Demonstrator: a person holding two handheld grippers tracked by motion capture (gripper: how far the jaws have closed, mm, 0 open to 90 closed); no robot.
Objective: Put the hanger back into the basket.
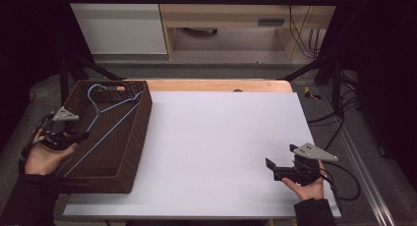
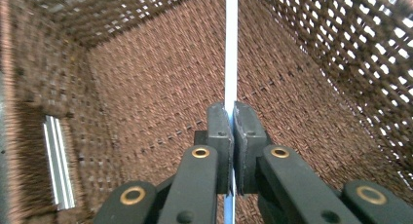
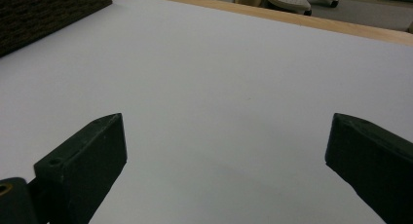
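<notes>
Work in hand: the thin light-blue wire clothes hanger (image 1: 105,119) is being handled inside the dark brown woven wicker basket (image 1: 139,132) at the left end of the table.
Where the hanger is: lying slanted in the basket, hook end toward the far wall, one long wire running down toward the near left corner.
Left gripper (image 1: 74,136): over the basket's near left side, and in the left gripper view the jaws are clamped tight on the blue wire (image 2: 230,58), pads pressed flat on either side with the wire passing straight between them.
Right gripper (image 1: 269,163): well apart, low over the white table sheet (image 1: 221,137) near the right front; jaws spread wide, nothing between them, touching nothing.
Progress: I'd call it the grip stage, with the hanger caught but not yet clear of the basket walls.
Left to do: as I judge it, the whole transfer; the white sheet beside the basket has room for it.
Watch for: the hook could snag the weave near the basket's far handle slot (image 1: 114,88).
</notes>
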